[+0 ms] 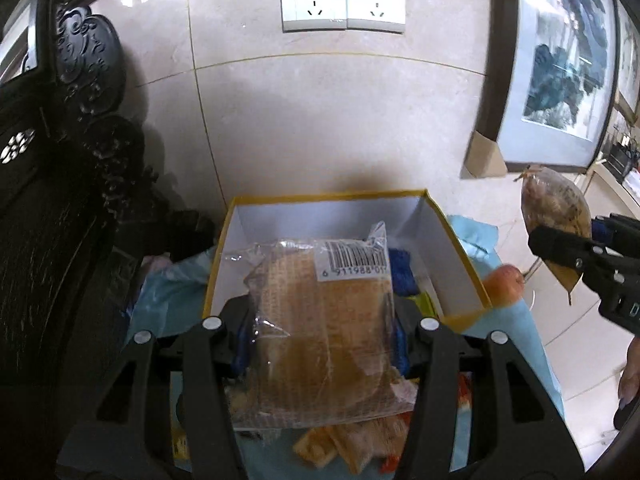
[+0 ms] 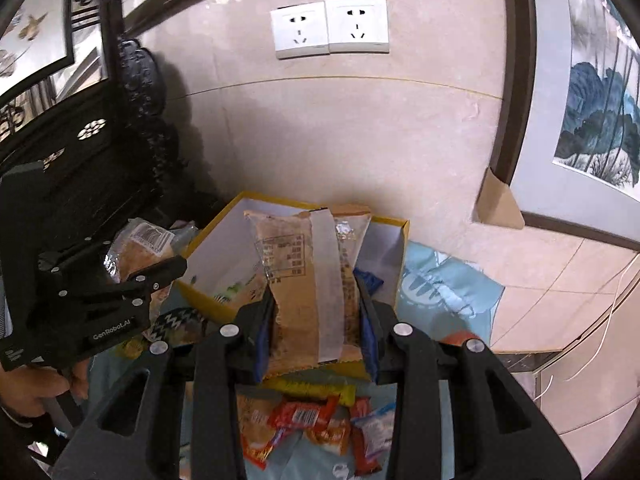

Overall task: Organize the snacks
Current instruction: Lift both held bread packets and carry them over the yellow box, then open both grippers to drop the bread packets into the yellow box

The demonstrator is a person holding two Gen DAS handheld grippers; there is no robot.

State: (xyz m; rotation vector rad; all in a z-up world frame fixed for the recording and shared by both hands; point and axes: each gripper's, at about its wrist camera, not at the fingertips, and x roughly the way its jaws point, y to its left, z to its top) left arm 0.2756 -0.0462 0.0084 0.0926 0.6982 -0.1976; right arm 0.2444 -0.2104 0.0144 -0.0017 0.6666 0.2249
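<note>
Jaws of both grippers were clamped on snack packs. Left gripper (image 1: 324,332) held a clear-wrapped bread pack (image 1: 320,328) with a barcode label, pads pressing its two sides, pack lifted above the yellow-edged box (image 1: 460,240). Right gripper (image 2: 316,340) gripped a brown snack packet (image 2: 308,288) with a pale strip down its middle, jaws narrow, packet upright in front of the same box (image 2: 392,264). Box sat open on a light blue cloth (image 2: 448,292) over the worktop, against the beige tiled wall (image 1: 320,120); a blue packet (image 1: 402,272) and something yellow-green lay inside at its right wall. Loose small snacks (image 2: 304,420), red, orange and white wrappers, lay on the cloth below the right gripper. An apple (image 1: 506,284) sat just beside the box's right edge. Two white wall sockets (image 1: 344,4) were above. Dark carved furniture (image 1: 60,160) stood left, a framed painting (image 1: 560,60) leaned right. Each wrist view caught the other gripper at its edge, and a hand (image 2: 40,392) showed at lower left in the right wrist view.
</note>
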